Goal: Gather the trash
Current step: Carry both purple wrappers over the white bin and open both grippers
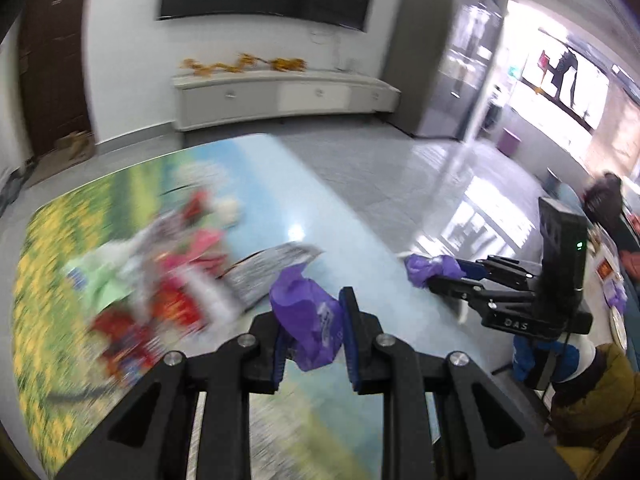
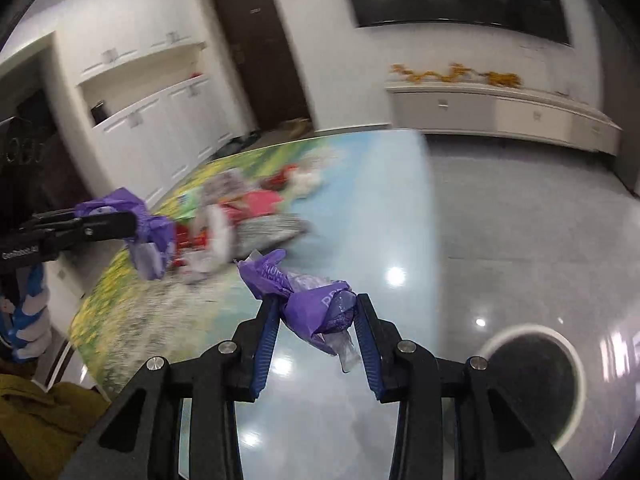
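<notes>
Both grippers hold crumpled purple plastic above a table [image 1: 320, 200] covered with a printed landscape. In the left wrist view my left gripper [image 1: 314, 316] is shut on a purple wrapper [image 1: 304, 300]. To its right, my right gripper [image 1: 420, 276] pinches another purple piece [image 1: 424, 266]. The right wrist view shows my right gripper [image 2: 316, 300] shut on its purple wrapper [image 2: 280, 276], with clear film hanging below. My left gripper [image 2: 136, 220] is at the left edge with its purple piece [image 2: 156, 236]. A blurred pile of red, pink, green and white trash [image 1: 176, 272] [image 2: 240, 208] lies beyond on the table [image 2: 380, 200].
A silver foil bag [image 1: 268, 272] lies beside the pile. A round dark shape with a white rim [image 2: 528, 376] sits low on the right, over the grey tiled floor [image 2: 520, 220]. A white low cabinet [image 1: 280, 96] lines the far wall. An olive sleeve [image 1: 592, 400] is at the right.
</notes>
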{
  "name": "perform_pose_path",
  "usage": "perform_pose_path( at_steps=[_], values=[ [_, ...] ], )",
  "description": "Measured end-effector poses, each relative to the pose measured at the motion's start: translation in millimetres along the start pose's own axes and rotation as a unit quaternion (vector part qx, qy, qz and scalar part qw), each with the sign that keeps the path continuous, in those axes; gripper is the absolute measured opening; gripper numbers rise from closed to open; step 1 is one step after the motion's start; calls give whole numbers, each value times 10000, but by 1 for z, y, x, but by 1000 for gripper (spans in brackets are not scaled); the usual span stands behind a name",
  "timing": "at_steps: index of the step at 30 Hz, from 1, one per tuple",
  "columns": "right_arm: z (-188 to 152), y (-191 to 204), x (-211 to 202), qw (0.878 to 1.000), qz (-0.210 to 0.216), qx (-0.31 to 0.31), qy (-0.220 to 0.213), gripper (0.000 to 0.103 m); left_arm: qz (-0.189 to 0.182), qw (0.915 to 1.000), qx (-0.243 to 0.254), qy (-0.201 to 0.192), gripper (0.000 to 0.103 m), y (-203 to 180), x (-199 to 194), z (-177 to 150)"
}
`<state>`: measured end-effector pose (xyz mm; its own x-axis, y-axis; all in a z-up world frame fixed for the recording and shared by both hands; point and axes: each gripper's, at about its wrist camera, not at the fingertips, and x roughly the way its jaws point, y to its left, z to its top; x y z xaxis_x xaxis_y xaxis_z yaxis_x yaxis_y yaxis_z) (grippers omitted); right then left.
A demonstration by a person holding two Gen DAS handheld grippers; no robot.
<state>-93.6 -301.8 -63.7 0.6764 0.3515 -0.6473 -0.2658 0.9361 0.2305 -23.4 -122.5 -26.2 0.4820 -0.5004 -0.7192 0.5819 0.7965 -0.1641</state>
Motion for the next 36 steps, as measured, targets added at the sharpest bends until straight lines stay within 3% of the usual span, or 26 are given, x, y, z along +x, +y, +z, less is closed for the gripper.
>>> perform_pose_path(
  at_steps=[5, 10, 19, 21, 23, 24, 30, 36],
  values=[
    [-33, -93, -40, 9884, -1137, 1006, -45, 36, -545, 9971, 403, 343, 22, -60, 56, 46],
    [-60, -157, -54, 9701, -1789, 1635, 116, 36, -947, 9912, 590, 708, 23, -121, 126, 83],
    [-77, -214, -33, 9561, -1993, 2111, 405, 38, -1353, 9823, 541, 1177, 24, -176, 221, 104],
    [-78, -221, -25, 9528, -2053, 2189, 463, 39, -1392, 9805, 510, 1289, 31, -180, 239, 102],
    [-80, -227, -22, 9499, -2106, 2255, 506, 44, -1400, 9795, 446, 1376, 55, -184, 252, 100],
    [-79, -229, -19, 9486, -2124, 2284, 537, 50, -1406, 9792, 401, 1409, 58, -185, 258, 99],
    [-88, -232, -17, 9405, -2259, 2456, 643, 54, -1371, 9788, 421, 1463, 59, -182, 258, 88],
    [-92, -218, -35, 9408, -2203, 2539, 444, 54, -1084, 9862, 660, 1061, 59, -181, 213, 82]
  ],
)
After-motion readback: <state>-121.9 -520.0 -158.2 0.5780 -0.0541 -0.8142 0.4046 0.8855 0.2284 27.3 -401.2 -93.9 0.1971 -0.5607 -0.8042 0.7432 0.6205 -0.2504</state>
